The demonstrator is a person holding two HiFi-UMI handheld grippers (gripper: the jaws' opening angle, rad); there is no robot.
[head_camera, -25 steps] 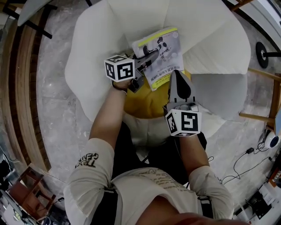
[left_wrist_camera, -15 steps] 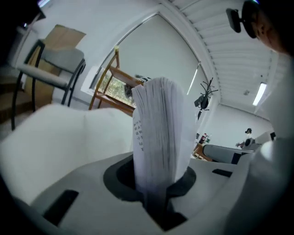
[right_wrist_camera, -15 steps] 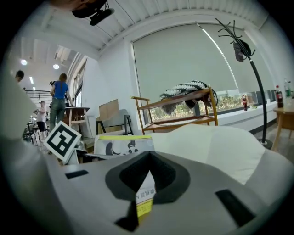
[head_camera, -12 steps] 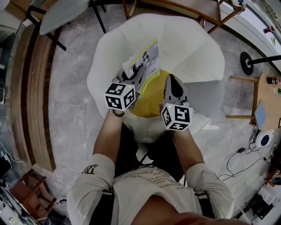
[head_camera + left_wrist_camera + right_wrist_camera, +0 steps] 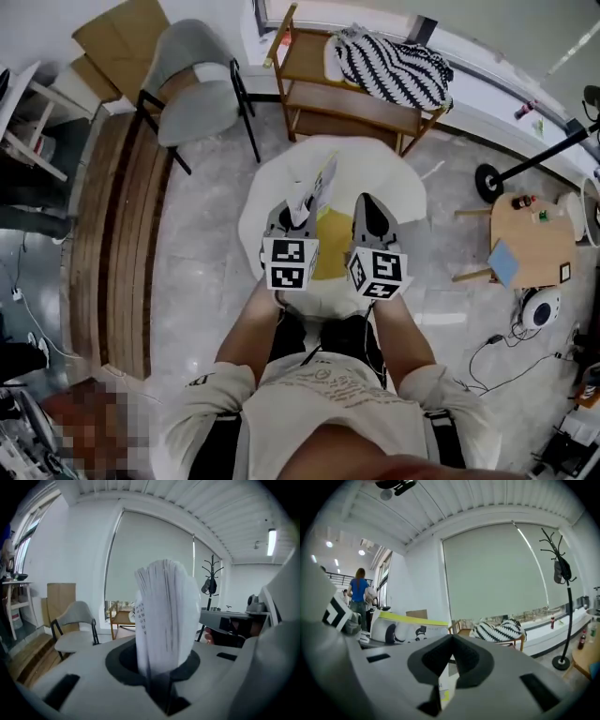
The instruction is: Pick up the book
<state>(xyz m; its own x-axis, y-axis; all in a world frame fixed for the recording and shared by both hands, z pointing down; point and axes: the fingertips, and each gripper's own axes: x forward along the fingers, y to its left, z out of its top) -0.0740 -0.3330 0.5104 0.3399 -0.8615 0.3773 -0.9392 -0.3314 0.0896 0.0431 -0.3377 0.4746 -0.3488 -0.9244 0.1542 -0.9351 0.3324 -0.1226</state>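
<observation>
One task, seemingly done: the left hand-held gripper clamped the book well above the white chair; the right hand-held gripper was closed, empty.

**Three cameras, one shared room**

The head camera looked steeply down from high up, over both arms, onto a white seat and the floor. The camera on the left gripper sat close behind its jaws, facing almost level towards a grey chair. The camera on the right gripper faced a striped cushion. The head view held both.
</observation>
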